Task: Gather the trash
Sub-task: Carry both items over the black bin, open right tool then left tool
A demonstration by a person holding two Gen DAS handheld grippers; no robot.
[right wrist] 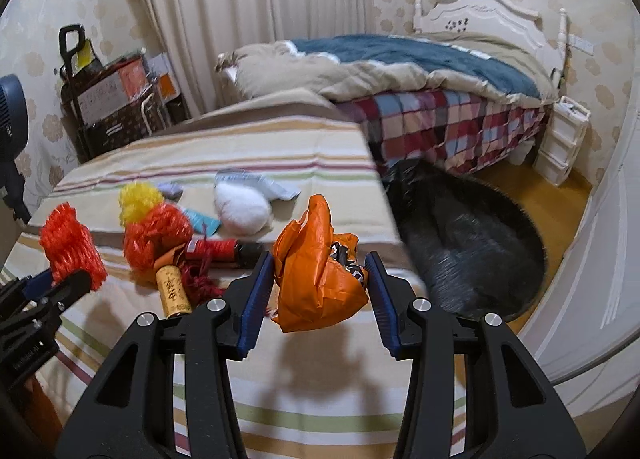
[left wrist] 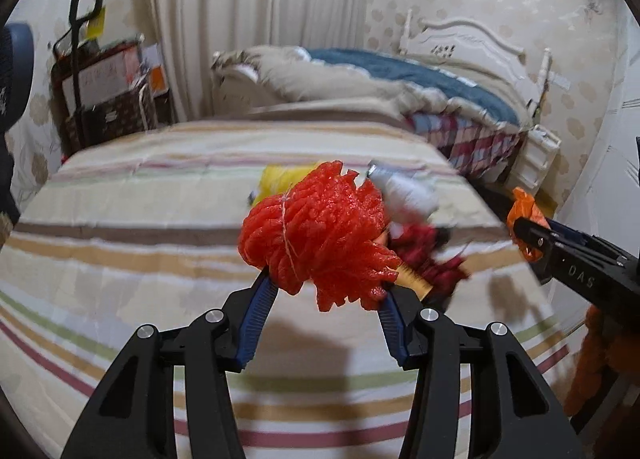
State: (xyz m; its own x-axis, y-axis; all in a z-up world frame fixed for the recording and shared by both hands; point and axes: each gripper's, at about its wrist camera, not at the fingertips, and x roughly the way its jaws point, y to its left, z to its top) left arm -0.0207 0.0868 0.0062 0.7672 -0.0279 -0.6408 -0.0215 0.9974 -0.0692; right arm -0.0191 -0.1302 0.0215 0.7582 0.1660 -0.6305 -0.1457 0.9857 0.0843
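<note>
My left gripper [left wrist: 326, 283] is shut on a red foam net bundle [left wrist: 320, 235], which hangs above the striped bedcover [left wrist: 120, 259]. From the right wrist view the same bundle [right wrist: 70, 247] shows at the far left. My right gripper [right wrist: 320, 263] is shut on a crumpled orange plastic bag [right wrist: 316, 279], held clear of the cover with its shadow beneath. More trash lies on the cover: a yellow net [right wrist: 138, 199], a second red net [right wrist: 156, 235], a white wad [right wrist: 242, 209], a red tube [right wrist: 216, 249], a tan cylinder [right wrist: 172, 291] and a pale wrapper [right wrist: 256, 181].
A dark fuzzy rug [right wrist: 468, 243] lies on the floor right of the striped surface. Behind stand a bed with a plaid cover [right wrist: 440, 127], a white drawer unit [right wrist: 560, 139], a cart of boxes [right wrist: 108, 99] and a fan [right wrist: 10, 111] at the left.
</note>
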